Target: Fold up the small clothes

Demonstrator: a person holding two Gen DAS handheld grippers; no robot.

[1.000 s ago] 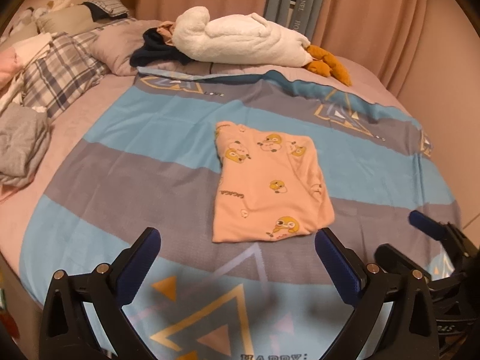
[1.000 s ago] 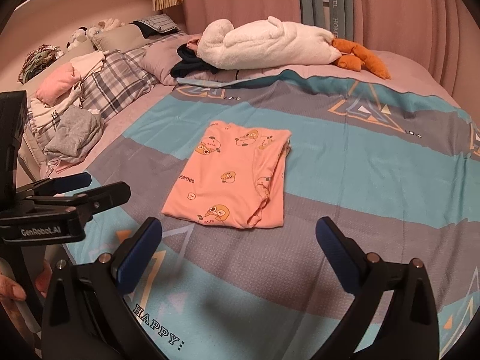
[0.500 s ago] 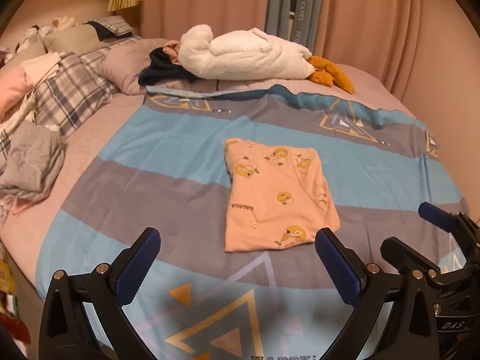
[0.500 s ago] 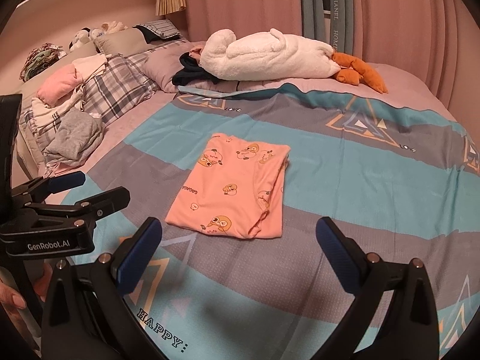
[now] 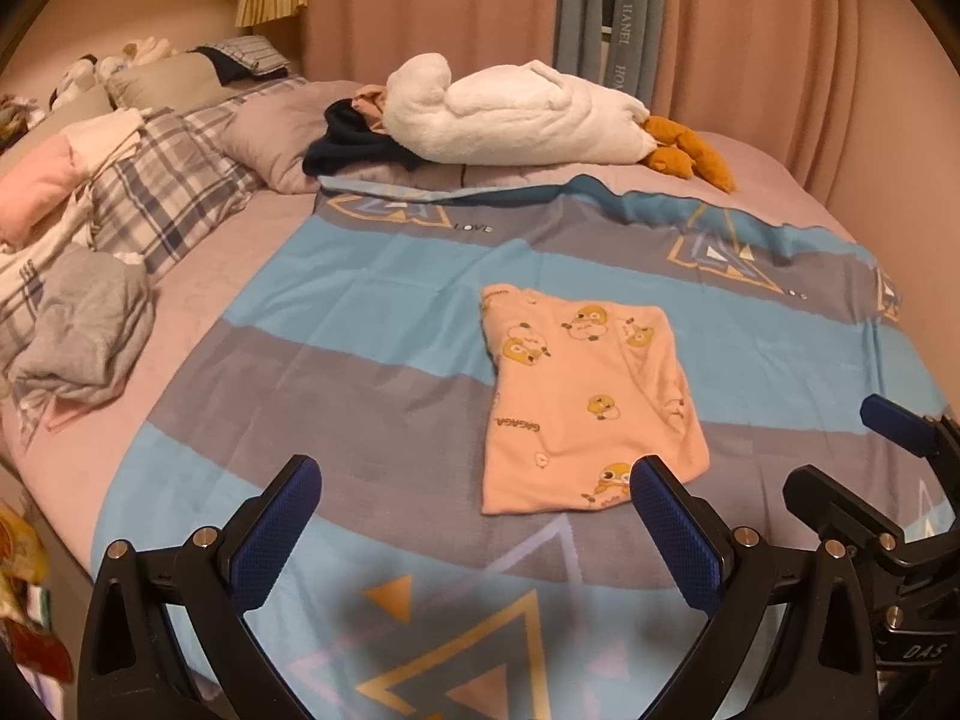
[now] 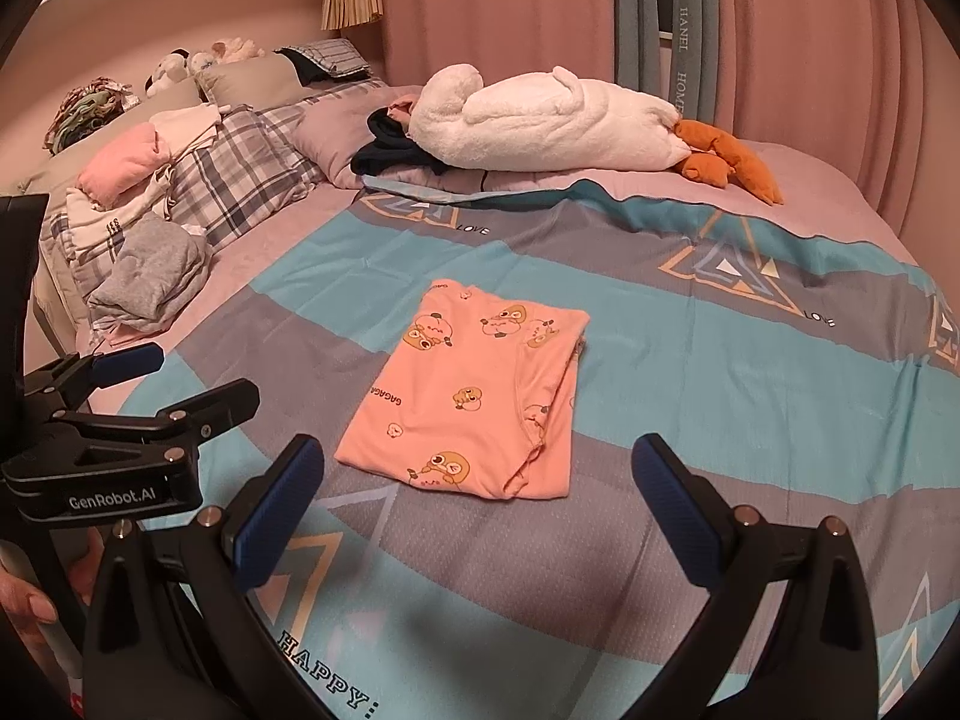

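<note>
A small pink garment (image 5: 585,396) with yellow cartoon prints lies folded into a rectangle on the blue-and-grey striped sheet (image 5: 372,300); it also shows in the right wrist view (image 6: 474,402). My left gripper (image 5: 474,534) is open and empty, held above the sheet just short of the garment's near edge. My right gripper (image 6: 477,516) is open and empty, also short of the garment. The left gripper appears at the left of the right wrist view (image 6: 180,384), and the right gripper at the right of the left wrist view (image 5: 864,450).
A white plush goose (image 5: 528,114) with orange feet lies across the far side of the bed. Plaid pillows (image 5: 162,192), a grey garment (image 5: 84,324) and pink and white clothes (image 6: 132,162) pile at the left. Curtains (image 5: 720,30) hang behind.
Both grippers have pulled back and risen a little from the garment, so more of the bed shows. The garment has not moved. Both stay open.
</note>
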